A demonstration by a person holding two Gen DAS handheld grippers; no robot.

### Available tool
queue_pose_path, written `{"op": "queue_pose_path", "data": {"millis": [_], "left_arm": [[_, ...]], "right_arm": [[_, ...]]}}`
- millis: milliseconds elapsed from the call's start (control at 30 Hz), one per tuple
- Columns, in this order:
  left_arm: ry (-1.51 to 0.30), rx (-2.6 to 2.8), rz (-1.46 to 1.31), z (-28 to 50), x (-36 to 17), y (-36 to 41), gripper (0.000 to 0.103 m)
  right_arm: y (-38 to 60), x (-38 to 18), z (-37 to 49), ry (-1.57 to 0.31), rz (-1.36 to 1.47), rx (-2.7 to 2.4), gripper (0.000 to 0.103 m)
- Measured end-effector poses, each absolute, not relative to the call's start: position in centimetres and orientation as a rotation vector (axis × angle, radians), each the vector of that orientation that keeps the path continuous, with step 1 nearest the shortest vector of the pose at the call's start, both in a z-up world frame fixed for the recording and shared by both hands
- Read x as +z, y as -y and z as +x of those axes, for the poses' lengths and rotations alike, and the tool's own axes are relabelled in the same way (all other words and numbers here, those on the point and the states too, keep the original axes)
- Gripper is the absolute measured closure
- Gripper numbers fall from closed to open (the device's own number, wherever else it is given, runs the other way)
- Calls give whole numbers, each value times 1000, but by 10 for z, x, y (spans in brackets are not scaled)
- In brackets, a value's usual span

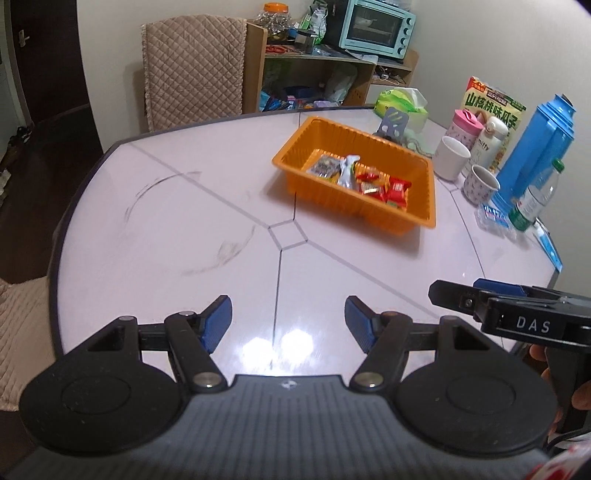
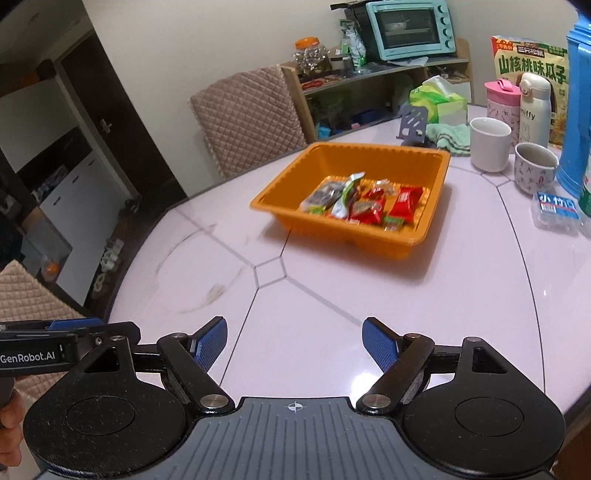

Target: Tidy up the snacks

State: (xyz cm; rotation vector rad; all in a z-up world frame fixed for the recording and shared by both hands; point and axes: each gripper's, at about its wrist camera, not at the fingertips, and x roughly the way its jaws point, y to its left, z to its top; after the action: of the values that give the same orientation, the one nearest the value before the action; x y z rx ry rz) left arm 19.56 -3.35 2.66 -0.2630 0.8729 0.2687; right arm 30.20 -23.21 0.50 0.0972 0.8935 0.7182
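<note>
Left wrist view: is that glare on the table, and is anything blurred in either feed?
Left wrist view: two bright glare patches on the glossy white table just ahead of the open left gripper. Right wrist view: the orange plastic tray and its snack packets look slightly soft.

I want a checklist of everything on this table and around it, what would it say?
Surface: pale table with dark seams and scuff marks.
Job's things: wrapped snacks lie inside the orange tray.
Clutter: white mug, patterned cup, blue thermos, seed bag, tissue pack at the far right.
Grippers: left gripper and right gripper both open, empty, above the table's near edge.
Cables: nothing seen.
Surroundings: quilted chair, shelf with a teal oven.
</note>
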Motion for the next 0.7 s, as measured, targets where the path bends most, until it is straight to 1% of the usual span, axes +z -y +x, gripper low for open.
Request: {"op": "queue_pose_path", "data": {"millis": [267, 700], "left_arm": [[-891, 266, -265, 138, 25, 36, 36], [-916, 226, -263, 82, 21, 44, 35]], "right_arm": [[232, 9, 245, -908, 79, 701, 23], [230, 11, 179, -919, 31, 710, 23]]}}
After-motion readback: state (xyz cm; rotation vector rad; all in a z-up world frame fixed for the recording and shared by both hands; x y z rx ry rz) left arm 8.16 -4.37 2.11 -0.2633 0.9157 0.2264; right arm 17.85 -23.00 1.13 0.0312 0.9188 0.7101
